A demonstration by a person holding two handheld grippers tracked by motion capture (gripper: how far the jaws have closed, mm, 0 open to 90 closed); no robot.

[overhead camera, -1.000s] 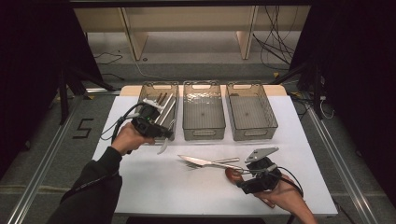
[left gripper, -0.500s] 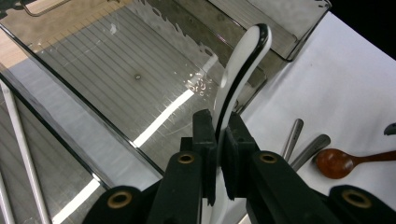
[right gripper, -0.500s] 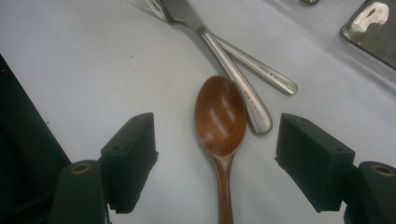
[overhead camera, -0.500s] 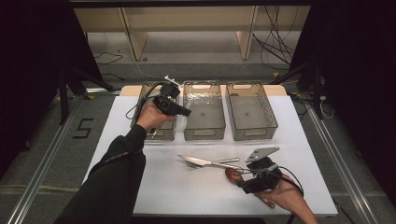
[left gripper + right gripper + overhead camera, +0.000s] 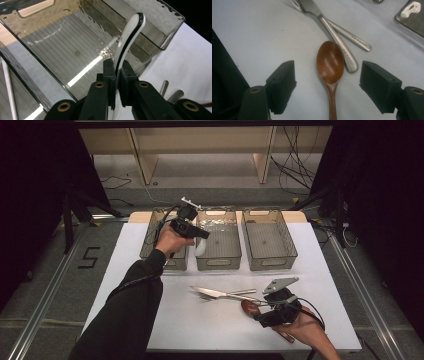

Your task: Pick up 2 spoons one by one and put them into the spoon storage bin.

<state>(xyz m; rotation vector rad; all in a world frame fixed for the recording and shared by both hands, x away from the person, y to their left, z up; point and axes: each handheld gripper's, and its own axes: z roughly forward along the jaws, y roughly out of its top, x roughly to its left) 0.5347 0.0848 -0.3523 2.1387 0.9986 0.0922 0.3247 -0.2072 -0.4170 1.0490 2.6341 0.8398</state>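
My left gripper point(image 5: 200, 238) is shut on the handle of a white spoon point(image 5: 200, 249) and holds it over the near left part of the middle clear bin point(image 5: 219, 263). In the left gripper view the jaws point(image 5: 117, 68) pinch the white spoon point(image 5: 130, 33), whose bowl points up over the bin floor point(image 5: 62, 50). Near the front right of the table my right gripper point(image 5: 258, 312) stands open, one jaw on each side of a brown wooden spoon point(image 5: 330, 62) that lies flat on the table. Its bowl point(image 5: 249, 306) points left.
A steel knife point(image 5: 336, 37) and fork point(image 5: 207, 295) lie crossed just beyond the wooden spoon. Three clear bins stand in a row at the back: the left one point(image 5: 150, 245) holds a thin white stick point(image 5: 8, 85), and the right one point(image 5: 272, 263) stands beside the middle bin.
My left hand has carried the white spoon from in front of the left bin to the right and farther back, over the middle bin. The right gripper has kept still.
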